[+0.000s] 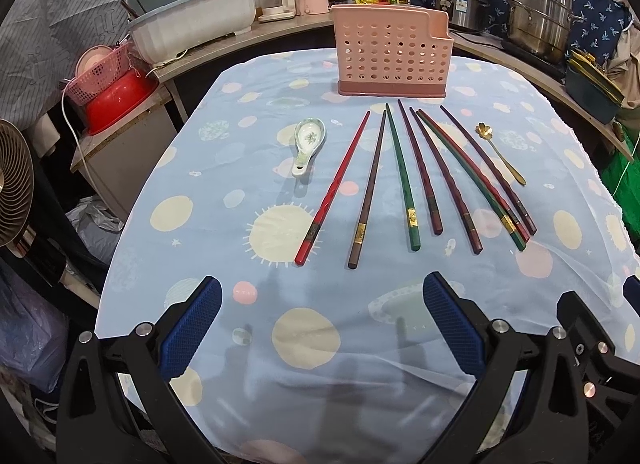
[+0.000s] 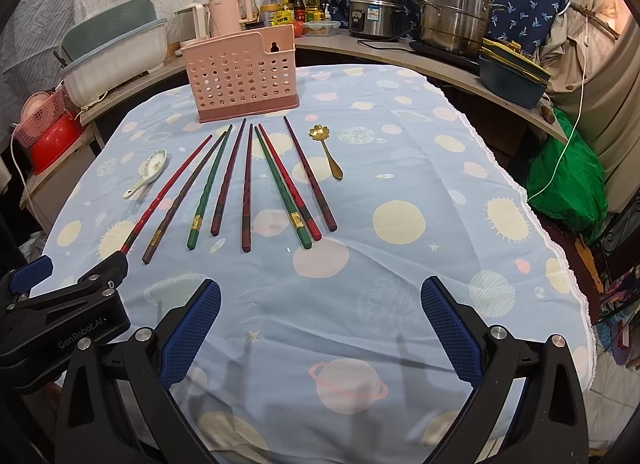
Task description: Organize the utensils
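Observation:
Several chopsticks [image 1: 404,179] in red, brown, green and maroon lie fanned out on the blue patterned tablecloth [image 1: 312,352]; they also show in the right wrist view [image 2: 248,187]. A white ceramic spoon [image 1: 306,145] [image 2: 148,171] lies left of them. A gold flower spoon [image 1: 500,151] [image 2: 329,151] lies to their right. A pink perforated utensil holder [image 1: 390,51] [image 2: 242,73] stands upright behind them. My left gripper [image 1: 322,300] is open and empty, hovering near the chopsticks' near ends. My right gripper [image 2: 320,300] is open and empty beside it.
A curved counter behind the table carries a dish rack [image 1: 192,23], kettles [image 2: 230,13], bottles, a rice cooker [image 2: 376,15] and a steel steamer pot [image 2: 456,15]. A red basin with a pink basket [image 1: 116,91] sits left. A fan [image 1: 16,183] stands at far left.

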A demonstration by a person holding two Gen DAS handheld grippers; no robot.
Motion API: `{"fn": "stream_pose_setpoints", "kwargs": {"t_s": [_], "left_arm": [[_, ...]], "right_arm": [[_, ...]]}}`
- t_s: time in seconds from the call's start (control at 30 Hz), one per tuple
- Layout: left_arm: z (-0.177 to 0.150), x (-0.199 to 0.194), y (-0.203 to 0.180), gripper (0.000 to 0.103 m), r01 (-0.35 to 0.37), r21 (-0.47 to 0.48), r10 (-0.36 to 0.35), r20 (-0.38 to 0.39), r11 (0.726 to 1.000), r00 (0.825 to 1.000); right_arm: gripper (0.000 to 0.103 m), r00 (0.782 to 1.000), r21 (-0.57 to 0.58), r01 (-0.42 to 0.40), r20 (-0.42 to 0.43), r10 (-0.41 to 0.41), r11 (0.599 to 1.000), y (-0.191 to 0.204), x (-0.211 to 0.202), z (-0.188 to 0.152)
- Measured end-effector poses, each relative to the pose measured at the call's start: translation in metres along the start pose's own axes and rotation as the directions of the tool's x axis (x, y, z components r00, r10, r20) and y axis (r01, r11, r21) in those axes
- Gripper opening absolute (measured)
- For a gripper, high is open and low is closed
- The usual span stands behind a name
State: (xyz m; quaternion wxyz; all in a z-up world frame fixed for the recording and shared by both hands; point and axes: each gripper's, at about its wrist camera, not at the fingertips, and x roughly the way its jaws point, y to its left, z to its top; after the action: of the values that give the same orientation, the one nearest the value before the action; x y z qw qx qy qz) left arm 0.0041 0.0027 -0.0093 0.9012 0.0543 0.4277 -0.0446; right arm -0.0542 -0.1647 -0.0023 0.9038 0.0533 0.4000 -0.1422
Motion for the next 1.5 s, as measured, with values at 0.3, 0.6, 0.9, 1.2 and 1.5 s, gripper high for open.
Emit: {"fn": "stream_pose_setpoints", "kwargs": {"t_s": [0.3,0.6,0.9,1.2,1.5], "left_arm": [[0.016,0.021,0.02,0.096,0.0,-0.051,-0.001,-0.018,0.999,1.0],[0.049,0.049,0.038,0.096,-0.023,-0.087,0.022,-0.014,0.996,1.0],[0.08,0.085,0.049,0.096,0.005,-0.131,-0.012,-0.05,0.991,0.999],[0.101,0.122,0.043,0.093,0.042,-0.121,-0.052,-0.079,0.992,0.996],[0.101,0.14,0.047,0.075,0.1,-0.134,-0.115,-0.111,0.986,0.987]], "right_arm": [[0.097,1.0,0.008,0.002,-0.029,-0.002,1.0,-0.002,0.021,0.004],[0.096,1.0,0.022,0.02,-0.02,-0.019,1.0,-0.014,0.054,0.037],[0.096,0.999,0.035,0.015,-0.036,-0.014,0.999,-0.015,0.085,0.061],[0.096,0.999,0.039,0.01,-0.049,-0.008,0.999,-0.01,0.114,0.08],[0.096,0.998,0.034,0.016,-0.054,-0.015,0.999,-0.009,0.134,0.092]]}}
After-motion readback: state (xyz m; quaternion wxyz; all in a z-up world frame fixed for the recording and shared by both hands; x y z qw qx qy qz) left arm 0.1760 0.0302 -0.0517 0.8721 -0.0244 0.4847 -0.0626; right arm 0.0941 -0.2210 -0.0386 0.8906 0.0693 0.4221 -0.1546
